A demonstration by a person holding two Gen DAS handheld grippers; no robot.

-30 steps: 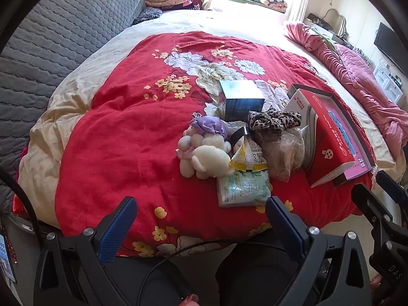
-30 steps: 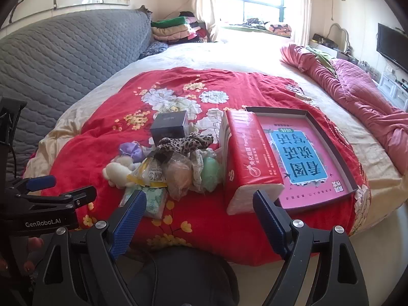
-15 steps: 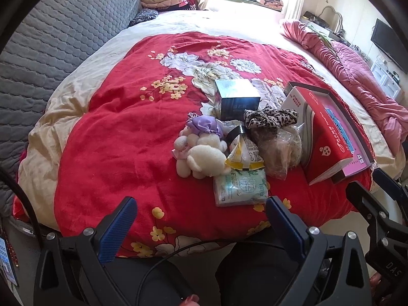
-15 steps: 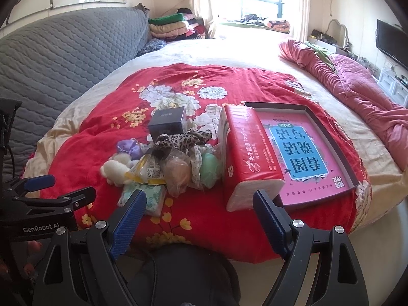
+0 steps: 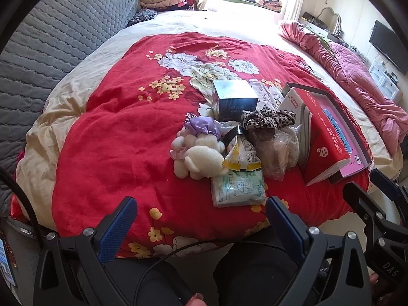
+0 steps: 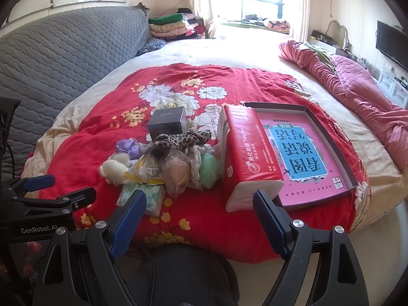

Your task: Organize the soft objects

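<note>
Both your tongs, left (image 5: 200, 220) and right (image 6: 199, 210), have eased closer to the bed edge, still apart and empty; soft pile (image 5: 229, 148) unmoved just left of the red tissue pack (image 6: 248, 160), sorting not started.

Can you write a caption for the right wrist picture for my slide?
Open right gripper hovers before a red flowered quilt holding a pile of soft toys, a red tissue pack and a pink box.
</note>
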